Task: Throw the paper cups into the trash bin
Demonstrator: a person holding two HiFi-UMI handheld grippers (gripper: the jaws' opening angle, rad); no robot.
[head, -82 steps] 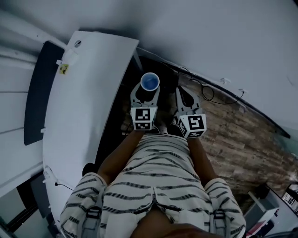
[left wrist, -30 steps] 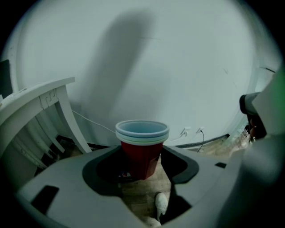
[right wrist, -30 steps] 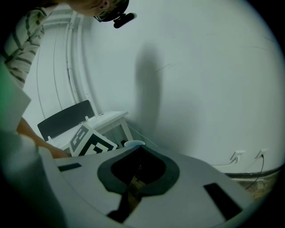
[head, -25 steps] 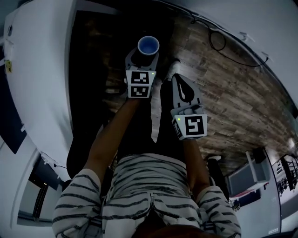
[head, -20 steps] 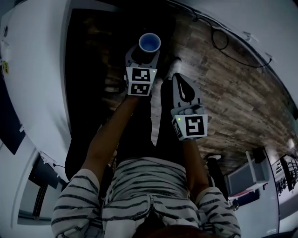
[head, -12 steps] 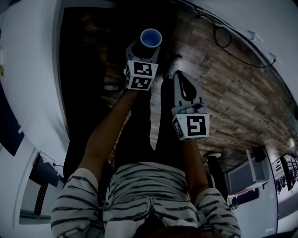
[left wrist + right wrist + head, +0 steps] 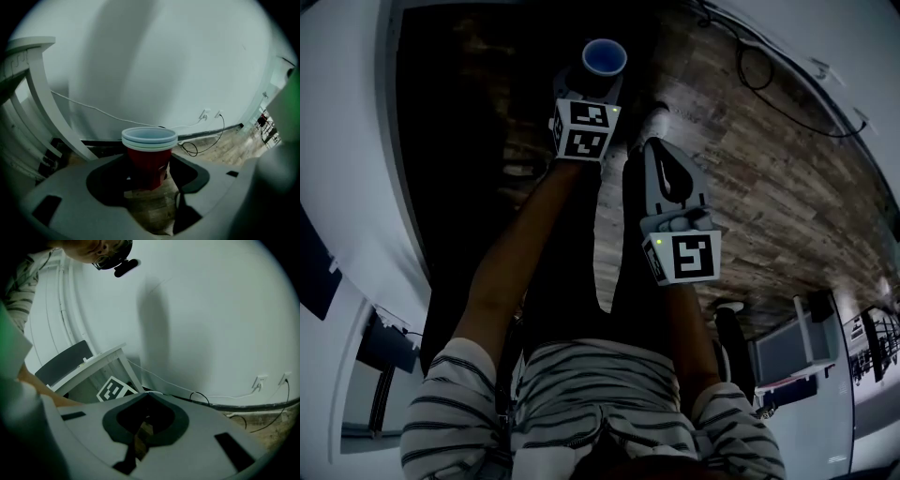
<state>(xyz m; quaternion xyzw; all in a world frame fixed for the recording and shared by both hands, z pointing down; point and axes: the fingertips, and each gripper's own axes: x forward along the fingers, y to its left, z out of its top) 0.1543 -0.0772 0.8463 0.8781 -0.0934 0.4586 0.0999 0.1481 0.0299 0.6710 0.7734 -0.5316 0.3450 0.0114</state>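
Cups (image 7: pixel 148 159): upright between the jaws of the left hand-held gripper (image 7: pixel 148 174), gripped low on the red wall, with the rims standing clear above the jaw tips; held out in front of the body, above the wood floor (image 7: pixel 769 178).
Cup look: two nested, red outside, pale rims stacked one on the other, blue inside in the head view.
Left hand-held gripper: closed onto the cups, one jaw on each side.
Right hand-held gripper (image 7: pixel 146 397): jaws pressed together, tips touching, nothing between them; beside the left one and nearer the body.
Table (image 7: pixel 352 169): white, curving along the left edge of the head view.
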